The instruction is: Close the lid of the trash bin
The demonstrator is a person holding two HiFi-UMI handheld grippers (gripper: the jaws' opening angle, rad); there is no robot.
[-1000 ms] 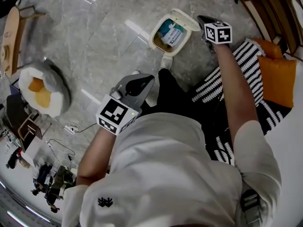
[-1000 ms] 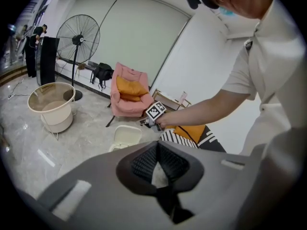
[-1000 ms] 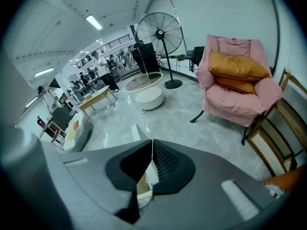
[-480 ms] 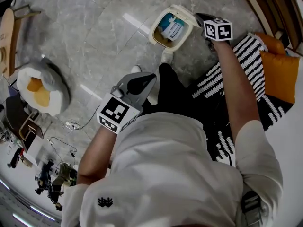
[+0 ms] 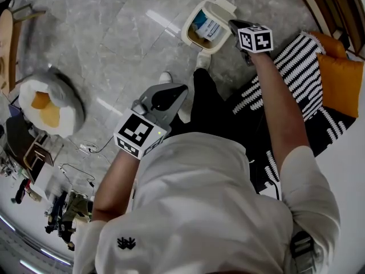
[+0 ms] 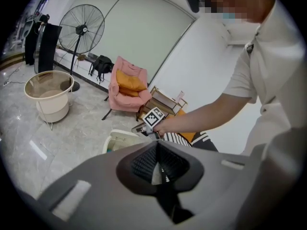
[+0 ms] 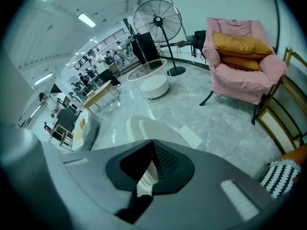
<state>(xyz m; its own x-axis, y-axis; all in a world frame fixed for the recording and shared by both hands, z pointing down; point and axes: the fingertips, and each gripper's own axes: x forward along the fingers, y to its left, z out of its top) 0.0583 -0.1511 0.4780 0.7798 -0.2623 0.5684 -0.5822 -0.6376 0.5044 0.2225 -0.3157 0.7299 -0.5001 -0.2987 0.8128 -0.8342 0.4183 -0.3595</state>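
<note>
The cream trash bin stands on the marble floor at the top of the head view, with blue and white rubbish inside. Its lid is raised and leans over the opening. My right gripper is shut, its tip against the lid's right edge. In the right gripper view the shut jaws sit just above the pale lid. My left gripper is shut and empty, held near my body, well short of the bin. The left gripper view looks towards the bin.
A black-and-white striped rug and an orange cushion lie right of the bin. My shoe is just in front of it. A grey pouf sits far left. A pink armchair and a standing fan are beyond.
My right gripper has moved left towards the bin, and the lid has swung from lying open at the right to leaning over the opening. The left gripper has barely moved.
</note>
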